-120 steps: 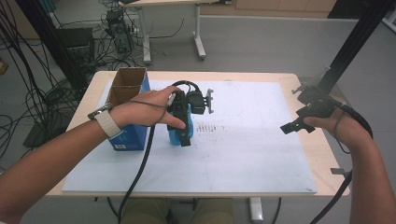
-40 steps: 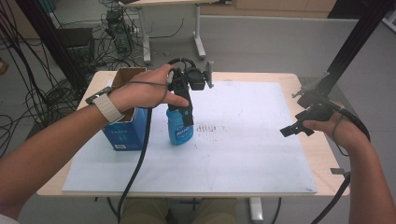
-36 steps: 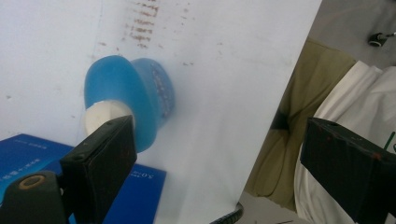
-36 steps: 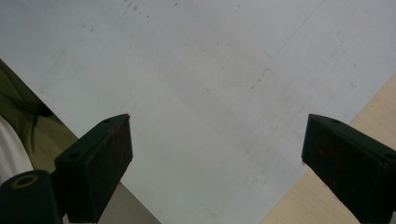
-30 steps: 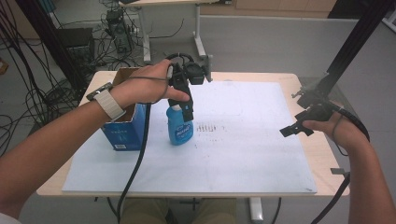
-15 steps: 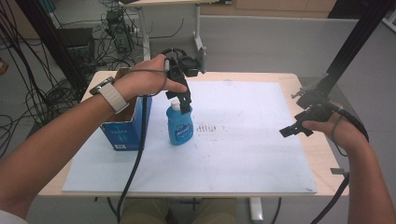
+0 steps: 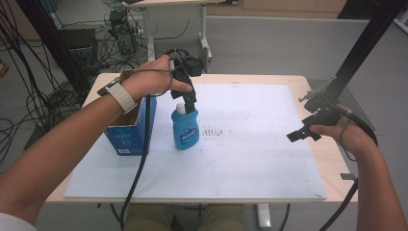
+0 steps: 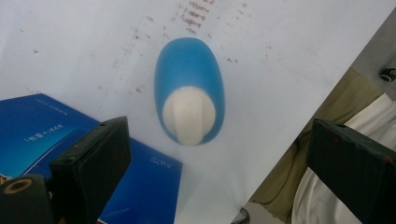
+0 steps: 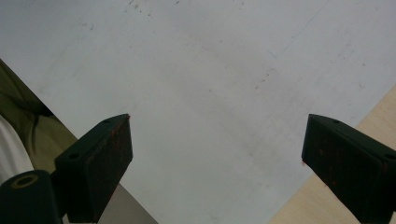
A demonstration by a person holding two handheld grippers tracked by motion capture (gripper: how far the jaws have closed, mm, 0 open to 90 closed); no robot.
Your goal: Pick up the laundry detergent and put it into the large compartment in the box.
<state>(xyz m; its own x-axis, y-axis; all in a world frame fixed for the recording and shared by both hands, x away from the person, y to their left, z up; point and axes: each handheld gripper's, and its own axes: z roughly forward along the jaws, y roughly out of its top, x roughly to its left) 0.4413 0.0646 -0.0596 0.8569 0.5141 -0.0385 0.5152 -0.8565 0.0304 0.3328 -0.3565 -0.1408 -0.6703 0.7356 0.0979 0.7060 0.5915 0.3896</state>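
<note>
blue bottle point(image 7: 185, 130), white cap point(image 8: 188, 114), upright

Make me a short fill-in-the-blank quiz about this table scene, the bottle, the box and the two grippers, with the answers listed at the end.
1. The blue bottle stands upright on the white sheet and has a ____ cap.
2. The left gripper hovers directly above the bottle with its jaws ____.
3. The carton beside the bottle, the box, is coloured ____.
4. The right gripper holds ____ between its open jaws.

Missing words: white; open; blue; nothing
</note>
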